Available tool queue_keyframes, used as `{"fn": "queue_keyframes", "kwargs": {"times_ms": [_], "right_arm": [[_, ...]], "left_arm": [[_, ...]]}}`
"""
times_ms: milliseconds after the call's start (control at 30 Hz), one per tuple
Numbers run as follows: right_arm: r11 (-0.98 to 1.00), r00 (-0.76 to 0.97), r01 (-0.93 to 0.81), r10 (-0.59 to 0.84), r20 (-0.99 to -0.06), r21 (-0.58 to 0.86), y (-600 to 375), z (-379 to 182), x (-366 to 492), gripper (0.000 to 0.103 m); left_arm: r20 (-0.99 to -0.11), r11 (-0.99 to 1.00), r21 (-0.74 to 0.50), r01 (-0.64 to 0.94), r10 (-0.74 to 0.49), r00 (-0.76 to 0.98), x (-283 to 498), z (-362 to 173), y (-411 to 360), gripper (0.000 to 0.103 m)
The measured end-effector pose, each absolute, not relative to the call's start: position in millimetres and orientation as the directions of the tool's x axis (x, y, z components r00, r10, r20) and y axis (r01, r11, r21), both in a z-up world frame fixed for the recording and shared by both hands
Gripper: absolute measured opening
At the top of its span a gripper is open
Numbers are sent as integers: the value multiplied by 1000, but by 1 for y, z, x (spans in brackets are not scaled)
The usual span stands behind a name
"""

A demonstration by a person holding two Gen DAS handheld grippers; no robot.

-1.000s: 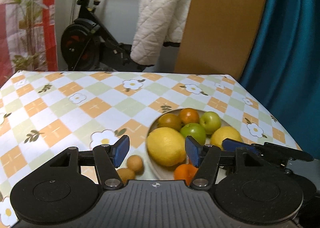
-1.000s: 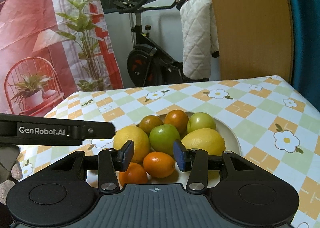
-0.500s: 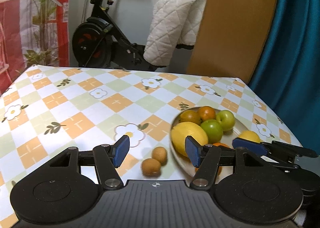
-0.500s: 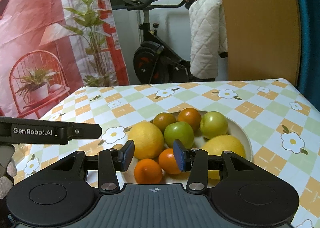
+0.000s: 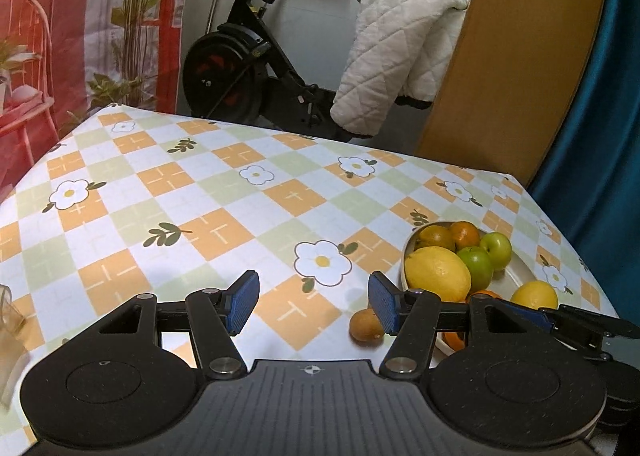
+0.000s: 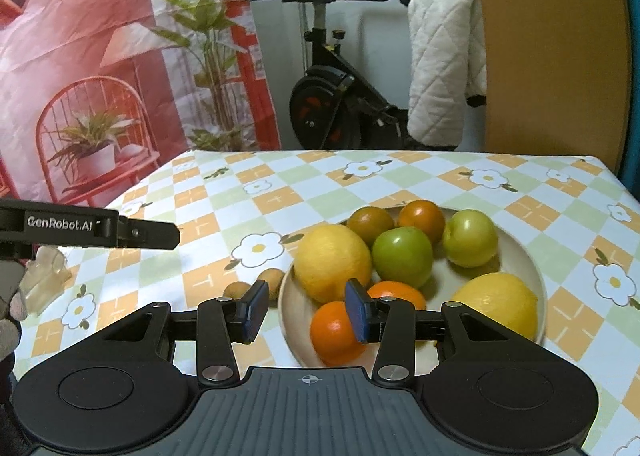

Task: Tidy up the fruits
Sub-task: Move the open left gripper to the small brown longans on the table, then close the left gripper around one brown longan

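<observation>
The left tool (image 5: 313,303) hangs over the checked, flowered table (image 5: 208,224) with its blue pads apart and nothing between them, only bare cloth beneath. Just by its right pad lies a small brown fruit (image 5: 366,327) on the table, partly hidden behind that pad. To the right sits a pale plate (image 5: 520,270) holding a large lemon (image 5: 437,274), two green apples (image 5: 475,267), darker oranges at the back and a second lemon (image 5: 534,295) near the front rim. The right tool (image 5: 560,322) reaches in low across the plate's near side. Beyond the table stand an exercise bike (image 5: 240,68) and a white quilted coat (image 5: 396,56).
</observation>
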State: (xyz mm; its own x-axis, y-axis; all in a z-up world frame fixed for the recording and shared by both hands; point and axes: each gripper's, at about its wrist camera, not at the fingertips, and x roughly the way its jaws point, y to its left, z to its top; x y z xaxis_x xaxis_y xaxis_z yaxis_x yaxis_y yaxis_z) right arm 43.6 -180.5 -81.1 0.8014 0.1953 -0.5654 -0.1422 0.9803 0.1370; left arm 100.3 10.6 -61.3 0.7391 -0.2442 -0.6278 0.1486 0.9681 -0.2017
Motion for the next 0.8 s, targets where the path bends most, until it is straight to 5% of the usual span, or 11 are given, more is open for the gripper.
{"fn": "queue_keyframes", "kwargs": {"times_ms": [200,800], "right_arm": [[979,793,-156,205,-573,133,-175,-83,46,38],[980,793,-148,199,-575,135,-180,-85,46,36]], "left_arm": [[-636,956,-217,199,-293,714,103,-69,6,55],[-706,918,-224,326,-384,595,130,-106,-24,54]]}}
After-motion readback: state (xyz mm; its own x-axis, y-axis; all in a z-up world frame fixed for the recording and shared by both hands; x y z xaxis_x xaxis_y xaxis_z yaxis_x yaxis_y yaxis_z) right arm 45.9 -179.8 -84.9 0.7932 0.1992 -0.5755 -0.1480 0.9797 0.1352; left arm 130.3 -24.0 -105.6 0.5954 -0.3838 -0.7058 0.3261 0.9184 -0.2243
